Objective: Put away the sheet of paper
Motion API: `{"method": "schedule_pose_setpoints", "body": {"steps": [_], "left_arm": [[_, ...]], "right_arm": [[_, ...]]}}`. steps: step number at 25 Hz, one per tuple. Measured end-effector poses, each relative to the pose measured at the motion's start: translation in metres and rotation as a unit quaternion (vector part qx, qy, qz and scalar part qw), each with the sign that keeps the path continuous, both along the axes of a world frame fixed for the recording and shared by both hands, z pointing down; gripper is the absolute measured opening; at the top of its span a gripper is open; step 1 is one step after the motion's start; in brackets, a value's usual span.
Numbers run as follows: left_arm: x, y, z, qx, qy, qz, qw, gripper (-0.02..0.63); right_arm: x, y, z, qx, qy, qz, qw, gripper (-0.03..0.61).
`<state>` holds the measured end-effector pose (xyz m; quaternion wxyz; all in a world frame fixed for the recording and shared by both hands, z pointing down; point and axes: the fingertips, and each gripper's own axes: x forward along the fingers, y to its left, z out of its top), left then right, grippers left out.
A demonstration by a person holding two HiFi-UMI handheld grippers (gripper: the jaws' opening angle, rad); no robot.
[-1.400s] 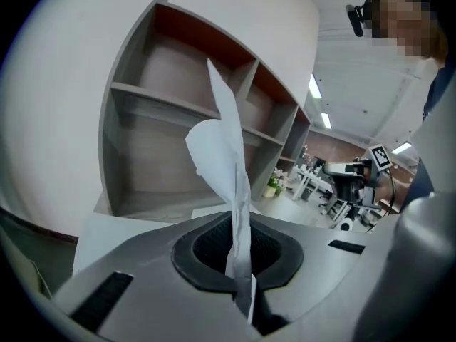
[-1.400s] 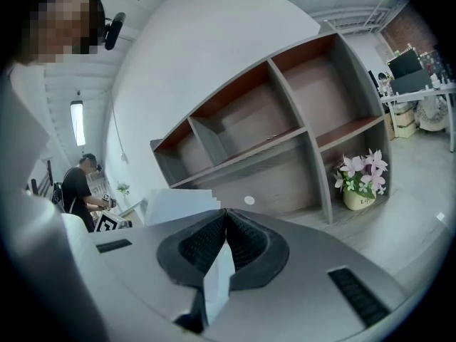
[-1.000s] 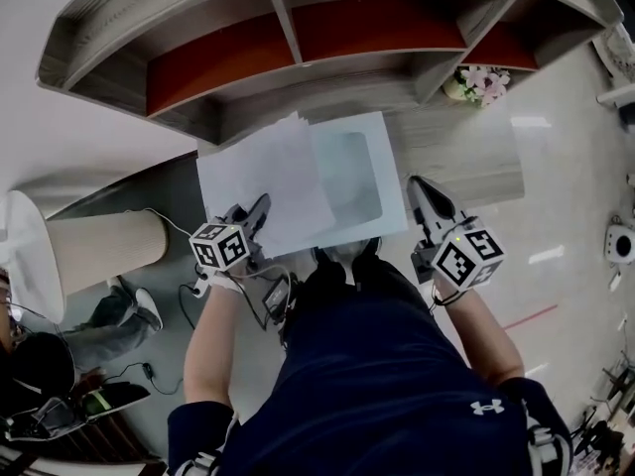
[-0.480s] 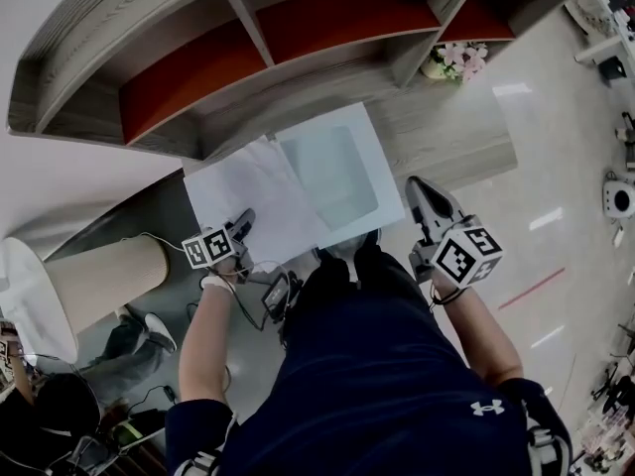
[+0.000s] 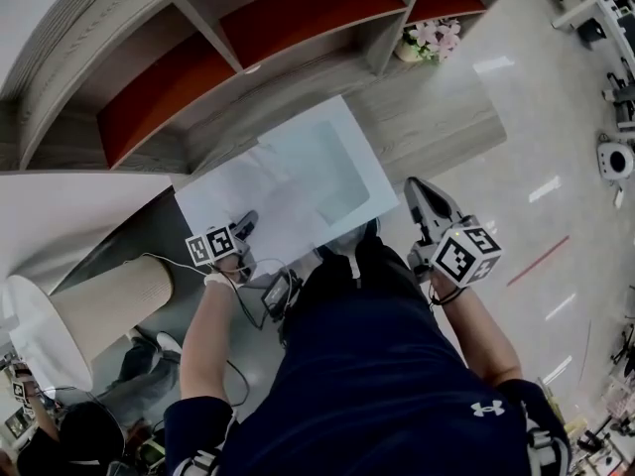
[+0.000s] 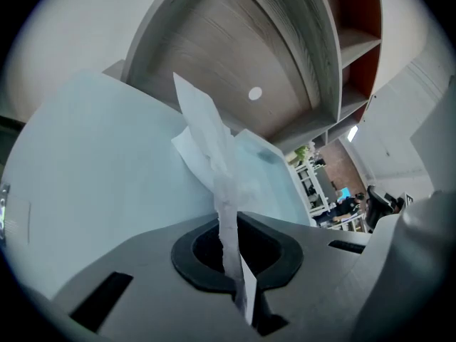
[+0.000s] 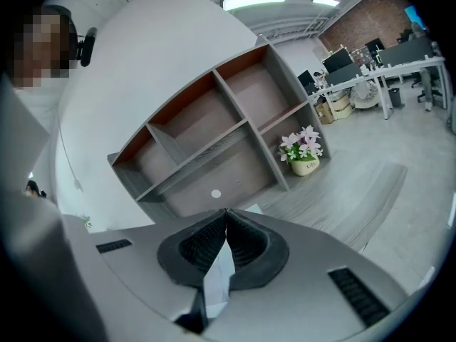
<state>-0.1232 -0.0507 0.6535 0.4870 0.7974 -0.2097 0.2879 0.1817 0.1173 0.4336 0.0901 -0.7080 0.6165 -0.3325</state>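
Big grey wood-grain shelf unit with red back panels [image 5: 298, 85] doesn't have the paper in it yet. The crumpled white sheet of paper [image 5: 248, 191] hangs just in front of the shelf, pinched tight in the left gripper [image 5: 246, 226]. The right gripper [image 5: 417, 190], also out front, is closed on nothing. Basically the whole stowing bit is left, I reckon.

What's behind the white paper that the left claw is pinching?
A pale blue sheet lies right behind the paper, and the wooden shelf unit stands beyond. The sheet covers the shelf's lower part.
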Motion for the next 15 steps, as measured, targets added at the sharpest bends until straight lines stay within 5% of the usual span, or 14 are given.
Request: {"method": "schedule_pose_setpoints", "body": {"steps": [15], "left_arm": [[0.069, 0.004, 0.009, -0.025, 0.027, 0.034, 0.9987, 0.015]], "right_arm": [[0.007, 0.042, 0.005, -0.013, -0.010, 0.055, 0.998, 0.014]]}}
